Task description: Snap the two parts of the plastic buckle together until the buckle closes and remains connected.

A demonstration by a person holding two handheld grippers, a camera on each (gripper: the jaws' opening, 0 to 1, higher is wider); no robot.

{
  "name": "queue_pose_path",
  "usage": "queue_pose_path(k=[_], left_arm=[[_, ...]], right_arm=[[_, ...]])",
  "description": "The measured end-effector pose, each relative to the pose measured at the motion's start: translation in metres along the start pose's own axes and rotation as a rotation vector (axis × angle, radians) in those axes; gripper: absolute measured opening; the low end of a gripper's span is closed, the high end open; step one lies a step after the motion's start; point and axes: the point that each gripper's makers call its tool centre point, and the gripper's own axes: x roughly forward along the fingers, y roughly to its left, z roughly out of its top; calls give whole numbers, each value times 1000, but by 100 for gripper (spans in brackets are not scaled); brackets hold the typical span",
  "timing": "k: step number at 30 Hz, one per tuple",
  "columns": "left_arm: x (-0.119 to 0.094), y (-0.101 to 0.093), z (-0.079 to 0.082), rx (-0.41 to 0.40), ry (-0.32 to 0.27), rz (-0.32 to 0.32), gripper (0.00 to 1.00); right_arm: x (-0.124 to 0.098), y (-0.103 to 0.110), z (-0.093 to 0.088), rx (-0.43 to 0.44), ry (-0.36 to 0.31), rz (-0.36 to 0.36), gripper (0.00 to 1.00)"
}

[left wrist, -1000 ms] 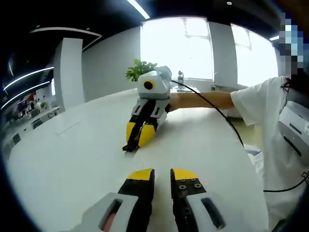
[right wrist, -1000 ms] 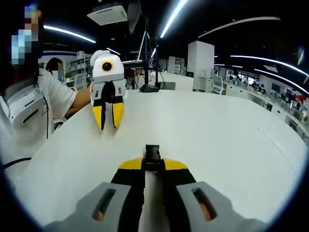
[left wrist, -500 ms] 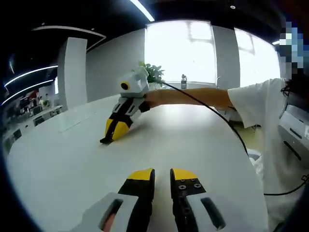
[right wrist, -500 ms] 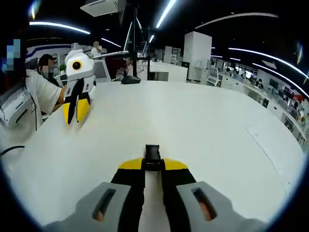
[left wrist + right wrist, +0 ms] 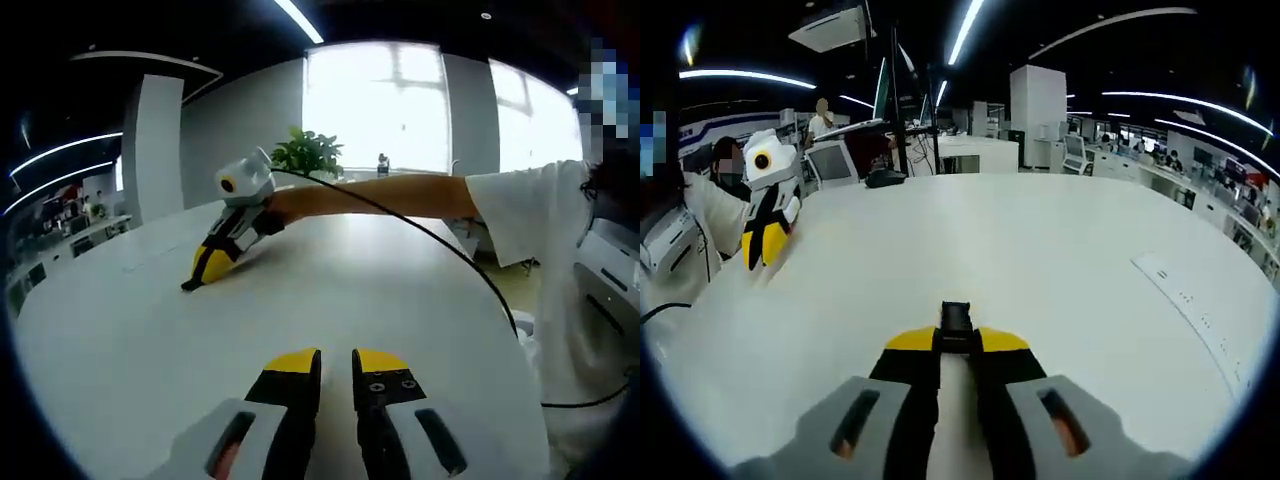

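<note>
A small black buckle part (image 5: 956,320) sticks out between the yellow tips of my right gripper (image 5: 956,338), which is shut on it just above the white table (image 5: 1060,250). From the left gripper view, that right gripper (image 5: 200,272) is far off at the left, tilted down, with the black buckle part (image 5: 188,285) at its tip close to the table (image 5: 400,290). My left gripper (image 5: 335,362) has its jaws close together with nothing between them. It also appears small at the left in the right gripper view, as the left gripper (image 5: 758,255).
A person's white sleeve (image 5: 520,210) and outstretched arm cross the right side, trailing a black cable (image 5: 450,250). A green plant (image 5: 308,155) stands at the table's far edge. A pale strip (image 5: 1185,300) lies on the table's right part. A seated person (image 5: 680,220) is at the left.
The right gripper has carried the buckle part away from the left gripper, leftward and farther off in the left gripper view. The left gripper has stayed put, jaws unchanged.
</note>
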Motion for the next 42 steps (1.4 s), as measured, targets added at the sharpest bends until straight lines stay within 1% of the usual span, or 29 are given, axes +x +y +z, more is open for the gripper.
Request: queue_pose_path(k=[3,6,8,11,15,17,19,22,26,33,35,37,38,39,42], left_arm=[[-1,0,0,-1,0,2,11],[-1,0,0,-4,-3,3,11],[-2,0,1,-4,-6,3,11],[-3,2,4,-16,-26,7,12],[-5,8,6,-36,-49,30,12],[-6,12,10,-52,-71,44,12],[-7,16,12,-69,-91,54,12],[-8,19,14,-84,-106,64,14],[-9,26,18,-104,-132,98,16],[-10,39,27,-143,-189,134,16],[-11,45,29,-159,-210,153,17],[-11,50,31,-166,-219,170,18],[-12,54,32,-167,-225,190,19],[-13,57,33,-168,-232,207,19],[-14,62,35,-183,-249,232,19]], right_arm=[[2,-1,2,10,-5,-9,18],[1,1,4,6,-14,-11,19],[-2,2,9,15,-43,-17,22],[-7,0,20,49,-111,-41,25],[-13,2,24,55,-146,-66,27],[-16,3,24,61,-157,-77,29],[-19,4,25,67,-173,-106,30],[-24,7,27,88,-203,-142,32],[-32,8,26,92,-211,-179,32],[-44,20,21,91,-220,-246,35],[-46,24,19,91,-220,-251,37],[-46,29,16,79,-200,-251,40],[-47,31,15,73,-194,-258,42],[-47,33,14,71,-193,-263,42],[-51,39,15,70,-201,-275,44]])
